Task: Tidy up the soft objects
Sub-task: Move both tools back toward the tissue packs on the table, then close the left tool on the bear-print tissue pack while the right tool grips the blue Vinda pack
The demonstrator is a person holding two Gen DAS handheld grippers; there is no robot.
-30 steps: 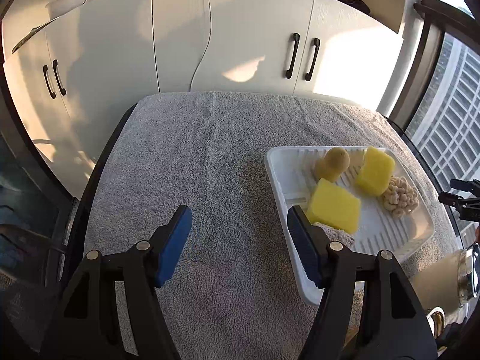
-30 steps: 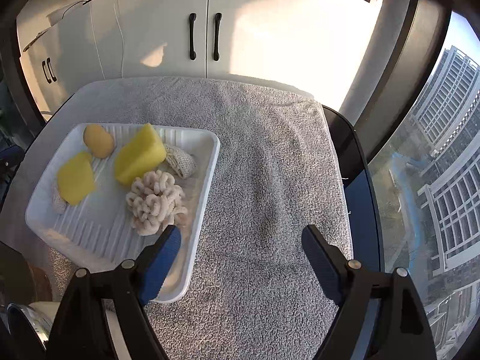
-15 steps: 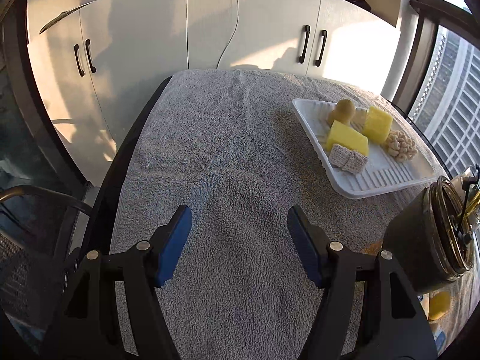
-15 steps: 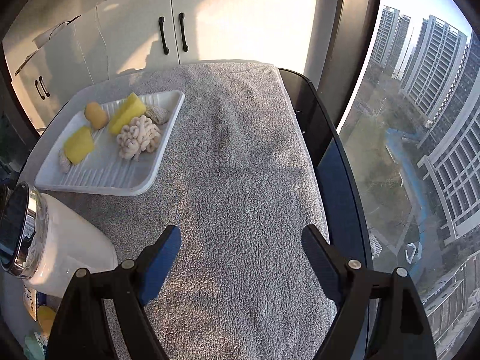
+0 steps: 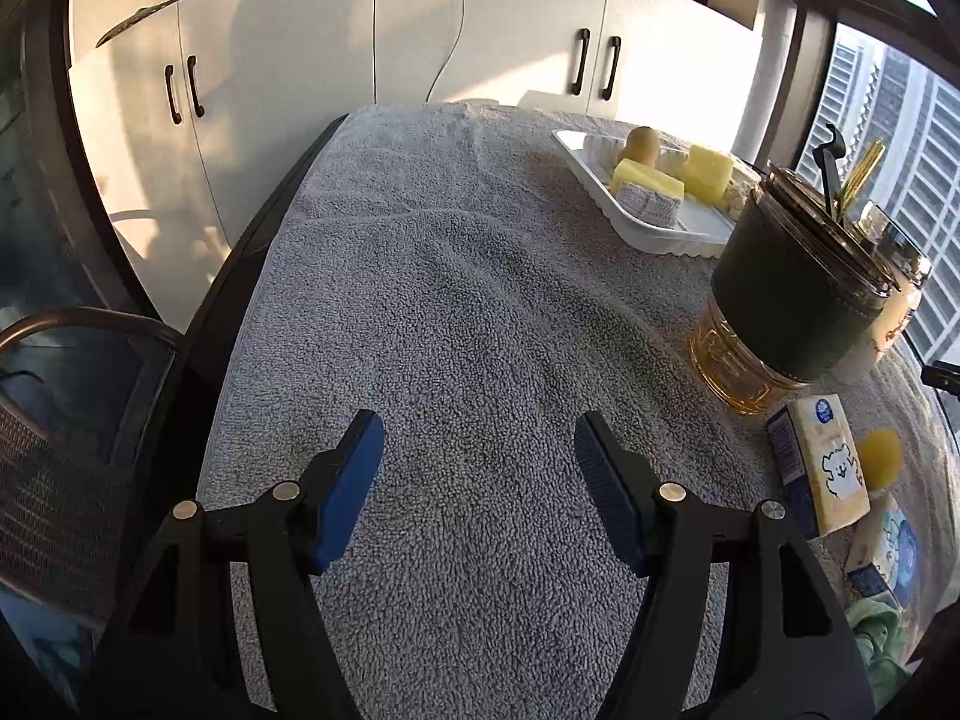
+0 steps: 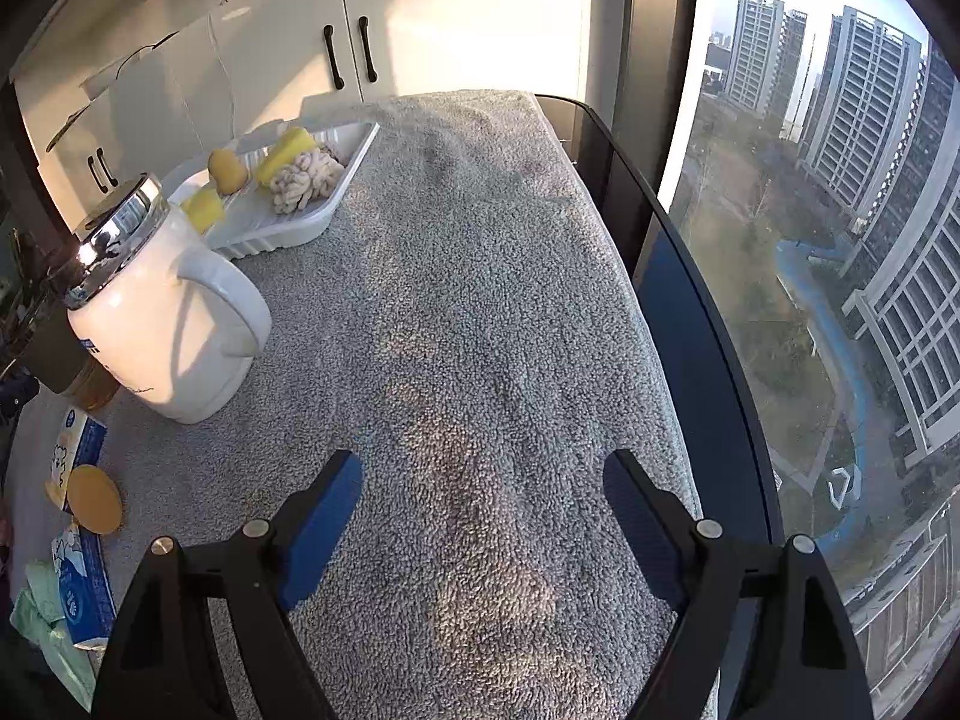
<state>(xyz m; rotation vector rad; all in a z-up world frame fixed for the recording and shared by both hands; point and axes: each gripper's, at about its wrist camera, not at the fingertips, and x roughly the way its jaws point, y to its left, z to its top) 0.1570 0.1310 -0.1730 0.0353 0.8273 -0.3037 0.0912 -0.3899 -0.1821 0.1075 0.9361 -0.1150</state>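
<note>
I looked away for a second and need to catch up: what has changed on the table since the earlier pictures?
Both grippers pulled back from the white tray, which now sits far ahead; a dark-sleeved jar and white mug have come into view. Left gripper and right gripper took hold of nothing and stay open. The sponges and knotted rope in the tray are unmoved.

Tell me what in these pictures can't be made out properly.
- Tray, left view: its near right corner and some of the soft things sit behind the dark jar.
- White jug, left view: mostly hidden by that jar.
- Jar's contents, both views: not readable.
- Cartons, right view: cut off by the picture's left edge; print too small.
- Green cloth, left view: cropped at the corner.
</note>
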